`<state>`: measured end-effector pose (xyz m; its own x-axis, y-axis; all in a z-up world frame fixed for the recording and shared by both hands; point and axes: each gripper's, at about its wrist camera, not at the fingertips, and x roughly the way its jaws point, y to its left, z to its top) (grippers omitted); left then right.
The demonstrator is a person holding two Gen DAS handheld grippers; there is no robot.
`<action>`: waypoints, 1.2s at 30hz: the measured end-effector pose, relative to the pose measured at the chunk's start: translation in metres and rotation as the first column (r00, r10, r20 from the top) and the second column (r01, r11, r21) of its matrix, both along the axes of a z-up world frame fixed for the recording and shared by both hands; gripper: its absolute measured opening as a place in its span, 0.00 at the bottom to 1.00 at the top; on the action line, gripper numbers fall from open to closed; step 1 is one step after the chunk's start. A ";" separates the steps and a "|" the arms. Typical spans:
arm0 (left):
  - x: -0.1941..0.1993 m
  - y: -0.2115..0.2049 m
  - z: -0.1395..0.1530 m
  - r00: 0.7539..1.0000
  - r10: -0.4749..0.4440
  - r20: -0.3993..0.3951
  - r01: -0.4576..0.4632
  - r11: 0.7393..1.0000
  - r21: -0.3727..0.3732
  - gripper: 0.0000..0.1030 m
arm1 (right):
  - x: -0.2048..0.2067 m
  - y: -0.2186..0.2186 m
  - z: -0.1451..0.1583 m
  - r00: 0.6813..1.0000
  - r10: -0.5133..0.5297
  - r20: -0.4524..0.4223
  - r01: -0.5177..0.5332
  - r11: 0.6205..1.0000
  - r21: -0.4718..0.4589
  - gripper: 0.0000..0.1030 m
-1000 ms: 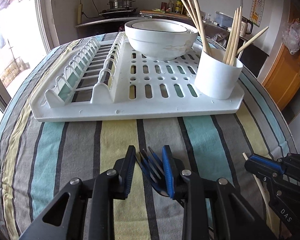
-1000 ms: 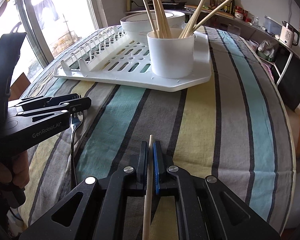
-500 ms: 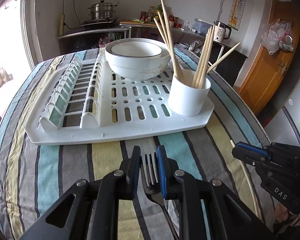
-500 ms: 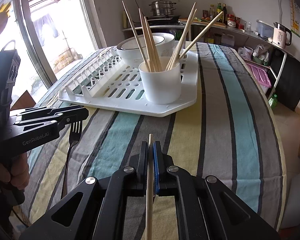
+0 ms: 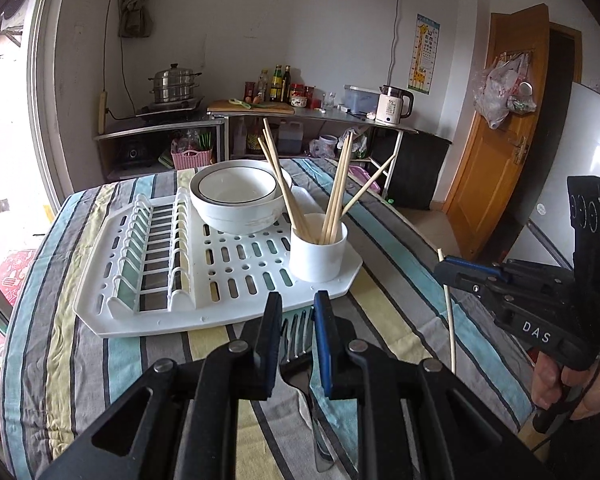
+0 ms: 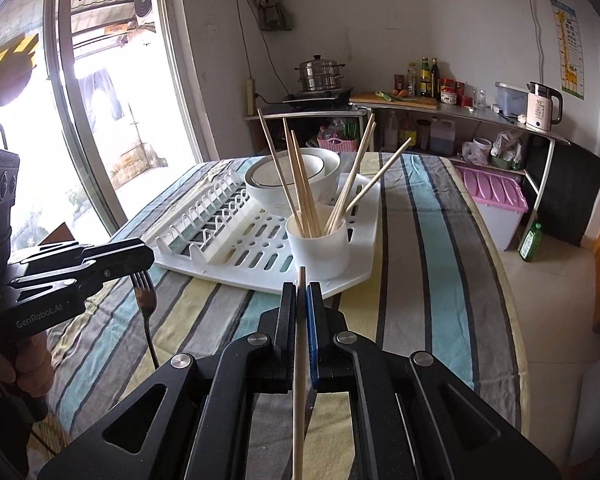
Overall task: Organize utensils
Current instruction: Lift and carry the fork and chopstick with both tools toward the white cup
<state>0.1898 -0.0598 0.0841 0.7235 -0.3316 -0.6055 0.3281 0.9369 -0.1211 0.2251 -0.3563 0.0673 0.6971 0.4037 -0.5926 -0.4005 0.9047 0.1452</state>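
Observation:
My left gripper (image 5: 296, 304) is shut on a metal fork (image 5: 296, 336), tines forward between the pads. In the right wrist view the fork (image 6: 145, 300) hangs from that gripper (image 6: 140, 256), clear of the striped cloth. A single wooden chopstick (image 6: 299, 380) is pinched in my shut right gripper (image 6: 301, 292). From the left wrist view this chopstick (image 5: 450, 320) stands out of the right gripper (image 5: 446, 270) at the right. Ahead, a white cup (image 5: 318, 254) with several chopsticks stands on the near right corner of a white drying rack (image 5: 160, 326).
Stacked white bowls (image 5: 236, 208) sit at the back of the rack, its plate slots at the left. The striped table drops off at the right edge (image 6: 500, 280). A counter with a kettle (image 6: 540, 108) and a steamer pot (image 6: 320, 74) runs behind; a window is to the left.
Both grippers have risen from the cloth, the left with the fork, the right with the chopstick. The left jaws closed on the fork. The rack and cup now look farther and lower.

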 end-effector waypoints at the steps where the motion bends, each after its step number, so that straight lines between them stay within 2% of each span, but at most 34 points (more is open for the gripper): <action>1: -0.003 0.000 0.001 1.000 -0.004 0.007 0.004 1.000 -0.001 0.16 | -0.002 0.000 0.002 1.000 0.000 0.007 0.000 1.000 0.003 0.05; 11: -0.033 -0.002 0.010 0.996 -0.049 0.073 0.047 0.999 0.027 0.16 | -0.013 -0.004 0.012 0.999 -0.009 0.044 0.008 1.000 0.018 0.05; 25: -0.030 -0.004 0.016 0.996 -0.051 0.080 0.049 0.998 0.029 0.13 | -0.013 -0.010 0.017 0.998 -0.020 0.056 0.018 0.999 0.035 0.05; 28: -0.027 -0.005 0.016 0.996 -0.053 0.076 0.050 0.998 0.036 0.10 | -0.012 -0.010 0.017 0.998 -0.021 0.059 0.019 0.999 0.037 0.05; 29: -0.026 -0.005 0.016 0.996 -0.052 0.076 0.050 0.998 0.037 0.04 | -0.012 -0.010 0.017 0.998 -0.022 0.059 0.020 0.999 0.037 0.05; 36: -0.017 -0.005 0.015 0.997 -0.053 0.064 0.052 0.998 0.026 0.03 | -0.009 -0.012 0.015 0.998 -0.028 0.050 0.025 0.999 0.045 0.05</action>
